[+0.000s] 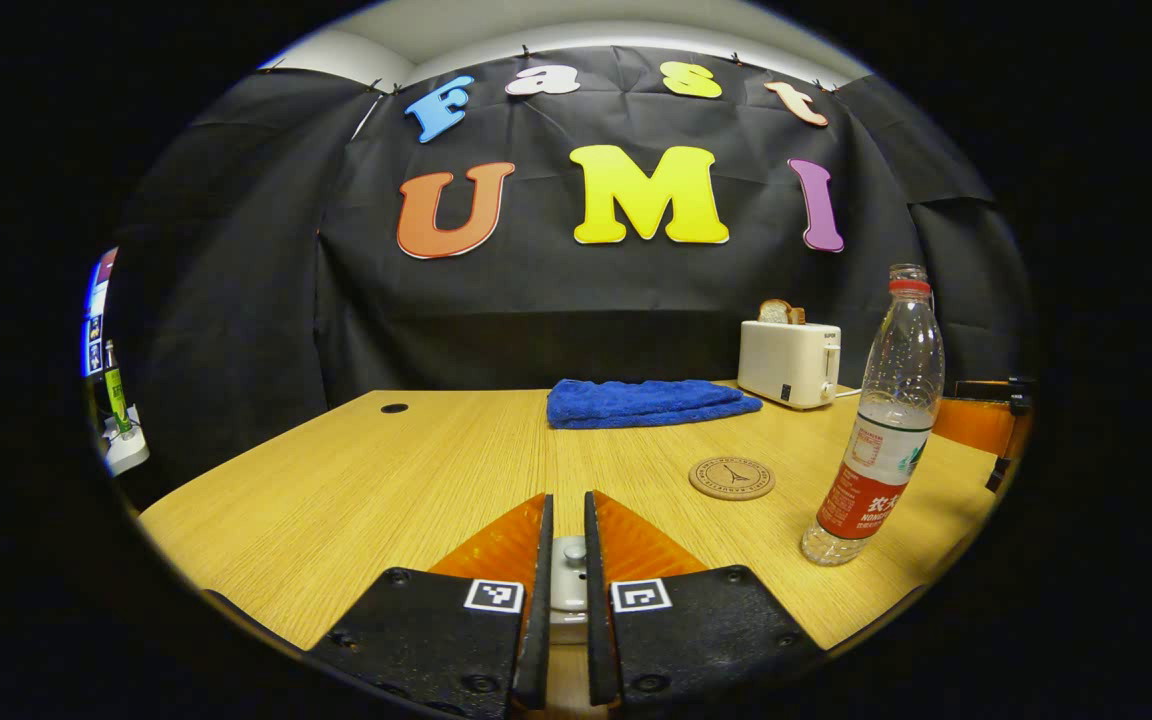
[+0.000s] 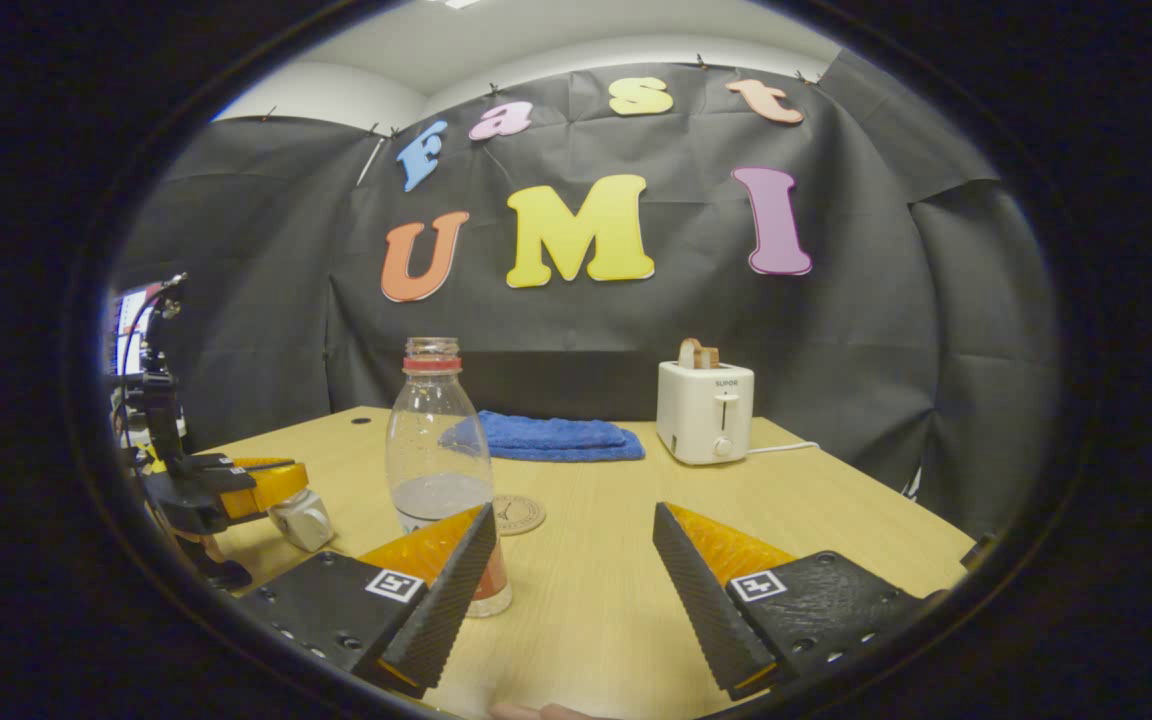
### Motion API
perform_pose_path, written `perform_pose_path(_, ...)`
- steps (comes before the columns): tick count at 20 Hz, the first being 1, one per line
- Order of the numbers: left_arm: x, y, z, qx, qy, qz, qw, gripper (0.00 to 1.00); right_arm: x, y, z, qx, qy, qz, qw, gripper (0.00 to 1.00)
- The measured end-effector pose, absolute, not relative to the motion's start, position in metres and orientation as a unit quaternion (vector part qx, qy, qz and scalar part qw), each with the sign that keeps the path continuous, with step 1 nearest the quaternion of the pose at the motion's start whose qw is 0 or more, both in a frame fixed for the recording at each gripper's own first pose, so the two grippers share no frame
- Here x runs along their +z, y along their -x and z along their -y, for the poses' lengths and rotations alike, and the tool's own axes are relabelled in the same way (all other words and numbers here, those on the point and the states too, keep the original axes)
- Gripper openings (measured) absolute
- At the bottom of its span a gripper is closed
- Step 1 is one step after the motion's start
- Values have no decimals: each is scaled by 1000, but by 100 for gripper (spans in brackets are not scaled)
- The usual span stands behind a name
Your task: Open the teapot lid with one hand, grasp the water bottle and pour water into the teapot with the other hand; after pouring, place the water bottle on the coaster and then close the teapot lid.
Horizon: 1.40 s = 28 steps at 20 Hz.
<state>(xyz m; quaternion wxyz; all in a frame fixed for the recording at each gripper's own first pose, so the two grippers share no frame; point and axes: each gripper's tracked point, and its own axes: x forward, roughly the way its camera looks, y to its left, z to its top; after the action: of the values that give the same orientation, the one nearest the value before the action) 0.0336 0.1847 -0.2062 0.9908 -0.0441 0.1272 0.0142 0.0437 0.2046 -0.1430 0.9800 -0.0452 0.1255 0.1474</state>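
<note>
My left gripper (image 1: pixel 568 498) is shut on a small white teapot lid (image 1: pixel 568 585) with a grey knob, low between its fingers; the teapot under it is hidden. In the right gripper view that same left gripper (image 2: pixel 288 500) sits at the far left with the white lid (image 2: pixel 302 520) in its tips. A clear water bottle (image 1: pixel 884 430) with a red label, uncapped and about a third full, stands upright on the table. My right gripper (image 2: pixel 573 515) is open, and the bottle (image 2: pixel 436 450) stands just beyond its left finger, outside the gap. The round coaster (image 1: pixel 731 477) lies bare beside the bottle.
A folded blue towel (image 1: pixel 651 402) lies at the back of the wooden table (image 1: pixel 356 490). A white toaster (image 2: pixel 704 410) with bread in it stands at the back right, its cord trailing right. The coaster (image 2: pixel 519 514) peeks out behind the bottle.
</note>
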Motion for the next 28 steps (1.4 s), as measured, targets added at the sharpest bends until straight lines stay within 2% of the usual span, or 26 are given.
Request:
perform_pose_path(2, -206, -33, -186, 18, 32, -126, 991, 8, -141, -41, -203, 147, 43, -122, 981, 95)
perform_pose_path(6, -206, -35, -188, 27, 9, -128, 991, 3, -140, -33, -201, 148, 49, -123, 980, 95)
perform_pose_path(16, -163, -36, -186, 12, 74, -110, 991, 3, -148, -9, -227, 190, 23, -141, 971, 95)
perform_pose_path(17, -159, -35, -185, 10, 75, -108, 991, 0, -149, -9, -232, 195, 20, -142, 970, 94)
perform_pose_path(19, -152, -34, -189, 13, 71, -105, 992, 2, -149, -6, -243, 205, 19, -142, 968, 95)
perform_pose_path(28, -132, -15, -215, 31, 76, -107, 991, 2, -164, -33, -280, 203, 21, -157, 966, 94)
